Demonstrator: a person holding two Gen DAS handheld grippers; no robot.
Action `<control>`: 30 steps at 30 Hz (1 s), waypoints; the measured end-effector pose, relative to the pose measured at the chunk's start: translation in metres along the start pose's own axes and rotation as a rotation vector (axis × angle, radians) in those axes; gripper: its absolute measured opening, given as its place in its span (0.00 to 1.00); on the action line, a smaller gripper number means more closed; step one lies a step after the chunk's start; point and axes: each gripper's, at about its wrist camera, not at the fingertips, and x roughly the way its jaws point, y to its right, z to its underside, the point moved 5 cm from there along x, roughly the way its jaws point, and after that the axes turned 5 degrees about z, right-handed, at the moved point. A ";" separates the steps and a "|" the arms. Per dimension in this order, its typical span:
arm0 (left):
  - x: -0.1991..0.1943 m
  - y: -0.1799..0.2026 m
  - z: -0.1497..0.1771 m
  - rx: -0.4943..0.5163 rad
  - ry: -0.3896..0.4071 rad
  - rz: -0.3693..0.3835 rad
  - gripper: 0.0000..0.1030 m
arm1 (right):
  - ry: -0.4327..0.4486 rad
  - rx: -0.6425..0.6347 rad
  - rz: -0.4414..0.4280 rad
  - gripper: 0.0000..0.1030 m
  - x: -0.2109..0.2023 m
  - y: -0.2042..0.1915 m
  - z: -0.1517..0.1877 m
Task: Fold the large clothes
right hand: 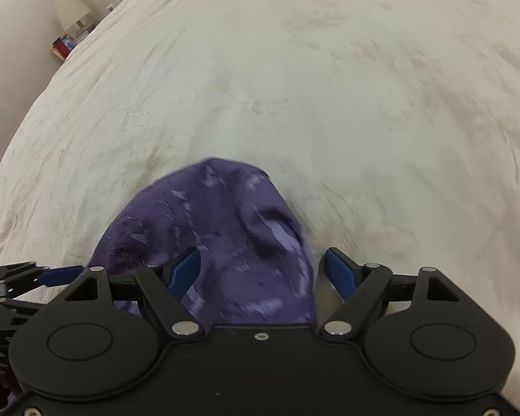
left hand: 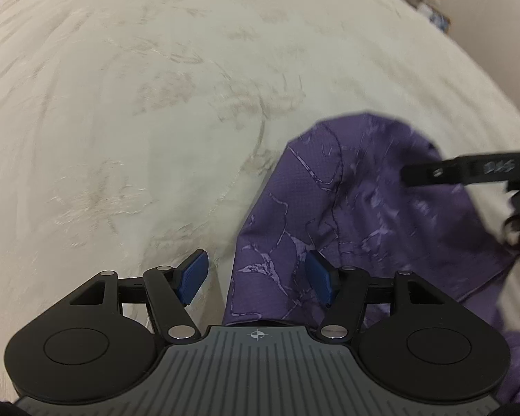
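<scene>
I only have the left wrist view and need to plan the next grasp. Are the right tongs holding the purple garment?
Observer: No. The right tongs are open, and the garment runs between their fingers, unclamped.
Operator: Where is its right edge?
Observer: Just inside the right finger, which is over bare bedspread.
Operator: Anything beyond the bed over there?
Observer: A lamp with a white shade stands past the bed, at the upper left of the right wrist view.
</scene>
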 end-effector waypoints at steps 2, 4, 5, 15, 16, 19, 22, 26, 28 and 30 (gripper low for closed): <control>-0.017 -0.002 0.000 -0.052 0.027 0.047 0.60 | 0.010 -0.009 -0.011 0.67 -0.004 -0.003 -0.003; -0.031 -0.002 -0.002 -0.109 0.034 0.129 0.70 | 0.030 -0.040 0.011 0.13 -0.010 -0.006 -0.002; -0.038 -0.003 -0.002 -0.144 0.037 0.189 0.74 | 0.051 -0.064 0.020 0.12 -0.017 -0.010 -0.002; -0.089 -0.005 -0.015 -0.462 0.072 0.584 0.99 | 0.291 -0.499 -0.057 0.12 -0.141 -0.082 0.056; -0.095 -0.004 -0.017 -0.498 0.087 0.617 0.99 | 0.302 -0.544 -0.057 0.12 -0.152 -0.088 0.066; -0.101 -0.002 -0.018 -0.589 0.099 0.691 0.99 | 0.328 -0.664 -0.060 0.12 -0.177 -0.108 0.097; -0.093 0.001 -0.017 -0.654 0.075 0.720 0.99 | 0.333 -0.766 -0.058 0.12 -0.188 -0.125 0.120; -0.082 0.004 -0.002 -0.717 0.015 0.721 0.98 | 0.324 -0.890 -0.049 0.13 -0.196 -0.137 0.149; -0.080 0.008 0.011 -0.736 -0.011 0.702 0.66 | 0.318 -0.925 -0.045 0.13 -0.204 -0.142 0.163; -0.086 0.011 0.026 -0.773 -0.006 0.739 0.38 | 0.308 -0.933 -0.047 0.13 -0.211 -0.139 0.178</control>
